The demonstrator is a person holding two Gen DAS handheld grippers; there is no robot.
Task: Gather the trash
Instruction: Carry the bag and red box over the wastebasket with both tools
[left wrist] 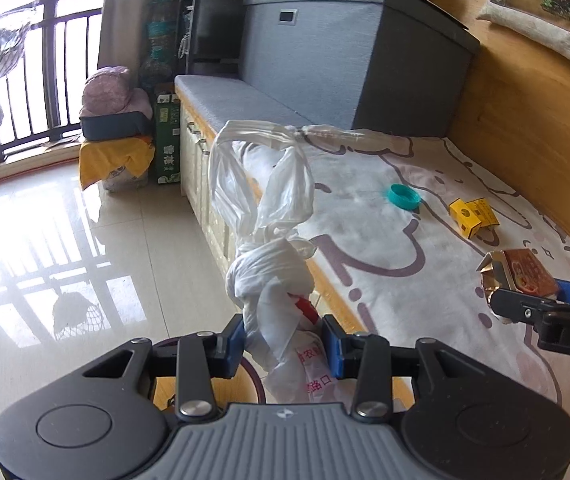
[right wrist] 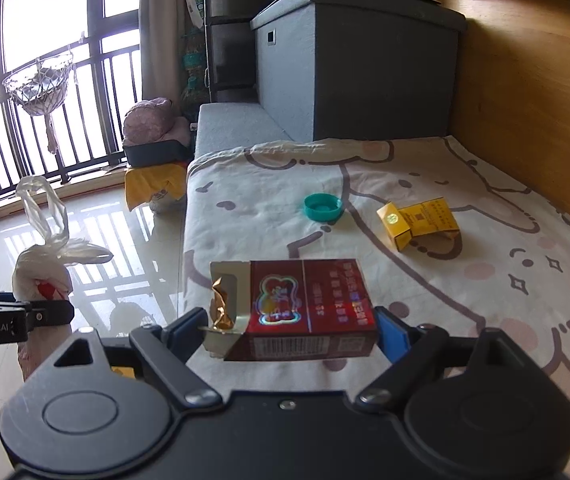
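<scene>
I am working over the bedsheet (right wrist: pixel 425 168), and the largest thing in hand is the white plastic bag (left wrist: pixel 273 280), knotted at the neck with its loop handles standing up; I am judging it soft, slippery and light, so it is best pinched just under the knot, where the bunched film cannot slide through. My left gripper (left wrist: pixel 283 346) is doing that now, its blue pads closed on the twisted plastic below the knot, out over the tiled floor (left wrist: pixel 65 240) just off the bed edge, pointing forward and down. Next in size, the red cigarette pack (right wrist: pixel 305 308) is riding crosswise in my right gripper (right wrist: pixel 291 334), jaws spread wide and clamped on its two ends, lid flap open and gold foil showing. I am reckoning it is thin, empty card: light, but apt to crush if squeezed harder. That hand is angling downward over the near part of the sheet, to the right of the bag. Still lying on the sheet are the yellow pack (right wrist: pixel 419 220), open and flat on its side, easily taken across its narrow faces, and the small teal cap (right wrist: pixel 322 207), rigid and best pinched across the rim.
</scene>
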